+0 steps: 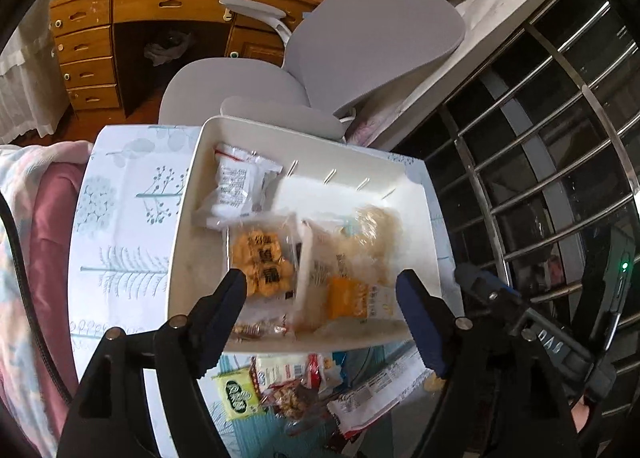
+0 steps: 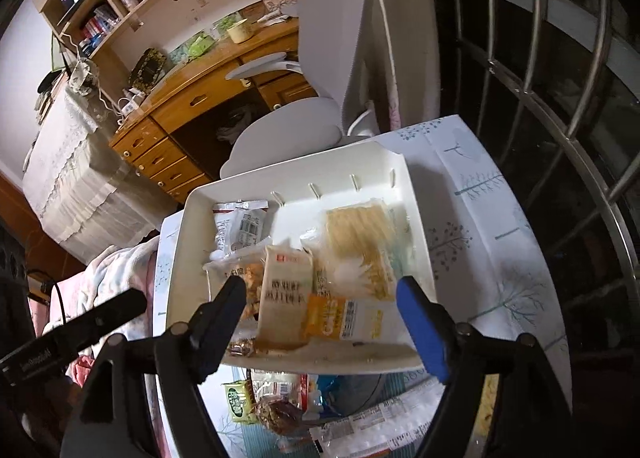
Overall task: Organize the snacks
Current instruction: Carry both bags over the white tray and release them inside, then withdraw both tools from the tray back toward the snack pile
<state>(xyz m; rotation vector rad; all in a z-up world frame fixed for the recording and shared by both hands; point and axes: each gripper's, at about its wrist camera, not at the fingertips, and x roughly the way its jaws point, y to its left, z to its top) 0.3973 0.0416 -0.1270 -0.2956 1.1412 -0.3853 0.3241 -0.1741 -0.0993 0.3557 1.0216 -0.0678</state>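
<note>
snacks mostly sit in the white bin [image 1: 188, 194] on the tree-print table [image 1: 120, 218]: white wrapped pack [image 1: 240, 186] at the back, clear pack of orange crackers [image 1: 262, 262], pale noodle-like pack [image 2: 360, 246], yellow-label pack [image 2: 344, 318], beige pack [image 2: 286, 298]. i judge it well over half done. left over on the table in front of the bin: green packet [image 1: 237, 398], nut pack [image 1: 290, 400], white barcode wrapper [image 1: 372, 398]. left gripper [image 1: 320, 322] and right gripper [image 2: 320, 324] both spread wide above the bin's near edge, nothing pinched. near bin wall stands between me and the leftovers. grey chair [image 1: 372, 38] behind, well apart.
</note>
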